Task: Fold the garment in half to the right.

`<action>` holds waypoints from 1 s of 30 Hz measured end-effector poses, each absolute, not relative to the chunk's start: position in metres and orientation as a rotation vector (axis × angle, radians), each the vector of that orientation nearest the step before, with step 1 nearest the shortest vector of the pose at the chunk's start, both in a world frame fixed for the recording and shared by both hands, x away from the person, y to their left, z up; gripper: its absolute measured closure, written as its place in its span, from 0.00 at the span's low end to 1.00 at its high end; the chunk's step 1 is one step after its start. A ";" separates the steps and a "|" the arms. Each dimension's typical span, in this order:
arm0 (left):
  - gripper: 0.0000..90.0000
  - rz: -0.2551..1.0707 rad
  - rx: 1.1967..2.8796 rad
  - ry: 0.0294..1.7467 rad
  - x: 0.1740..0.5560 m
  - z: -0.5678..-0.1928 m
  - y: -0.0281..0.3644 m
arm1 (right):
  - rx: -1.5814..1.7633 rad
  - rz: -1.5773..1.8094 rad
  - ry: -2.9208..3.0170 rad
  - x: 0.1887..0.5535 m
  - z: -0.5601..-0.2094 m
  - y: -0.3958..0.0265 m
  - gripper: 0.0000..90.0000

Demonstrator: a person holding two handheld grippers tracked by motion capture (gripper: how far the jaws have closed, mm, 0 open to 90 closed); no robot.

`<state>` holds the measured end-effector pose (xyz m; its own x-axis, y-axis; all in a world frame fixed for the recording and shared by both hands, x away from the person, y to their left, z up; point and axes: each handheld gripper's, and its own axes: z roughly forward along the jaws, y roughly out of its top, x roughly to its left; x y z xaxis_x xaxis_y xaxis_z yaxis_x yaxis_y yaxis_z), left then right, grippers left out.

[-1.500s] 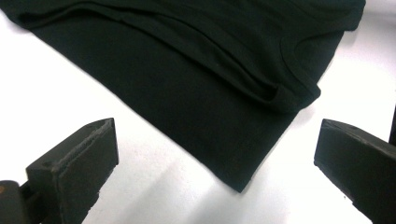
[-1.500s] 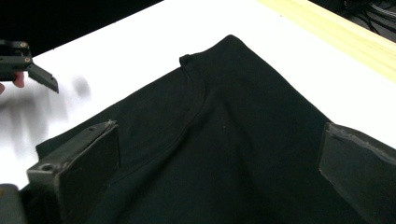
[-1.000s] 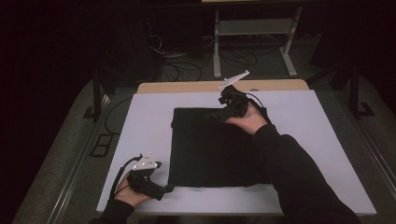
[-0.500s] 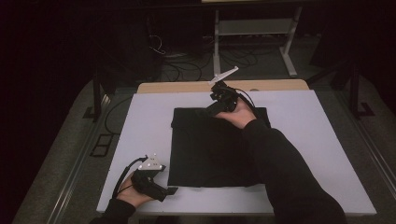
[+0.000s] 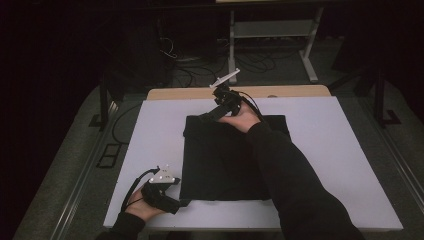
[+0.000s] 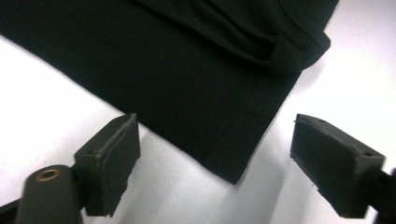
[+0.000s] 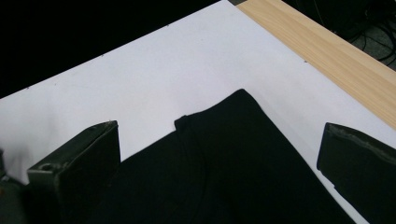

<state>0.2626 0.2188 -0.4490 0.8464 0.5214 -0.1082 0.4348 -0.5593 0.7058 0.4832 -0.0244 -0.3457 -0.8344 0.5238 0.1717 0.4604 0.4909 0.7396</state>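
Black folded garment (image 5: 225, 157) lies flat mid-way on the white board (image 5: 340, 150). My right gripper (image 5: 210, 116) has slid leftward along the far edge since a second ago and now hovers, jaws wide, nothing pinched, near the far left corner. My left gripper (image 5: 182, 202) sits at the near left corner, jaws just been closing but not yet on cloth. I judge a two-corner pickup is being lined up. Left gripper view shows the corner tip (image 6: 236, 177) between the pads; right gripper view shows a stepped fold edge (image 7: 182, 122) and the wooden table (image 7: 327, 51) beyond
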 end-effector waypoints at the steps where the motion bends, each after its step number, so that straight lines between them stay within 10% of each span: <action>1: 0.21 0.151 2.261 0.675 0.263 -0.448 0.219 | 0.878 1.277 2.647 0.484 -0.347 -0.023 0.00; 30: 0.74 0.134 2.273 0.583 0.268 -0.447 0.209 | 0.987 1.242 2.654 0.535 -0.411 0.025 0.00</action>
<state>0.2678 0.2092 -0.4465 0.8897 0.4490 -0.0829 0.3682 -0.5981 0.7118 0.5346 0.0251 -0.4112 -0.7951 0.5675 0.2139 0.5278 0.4737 0.7050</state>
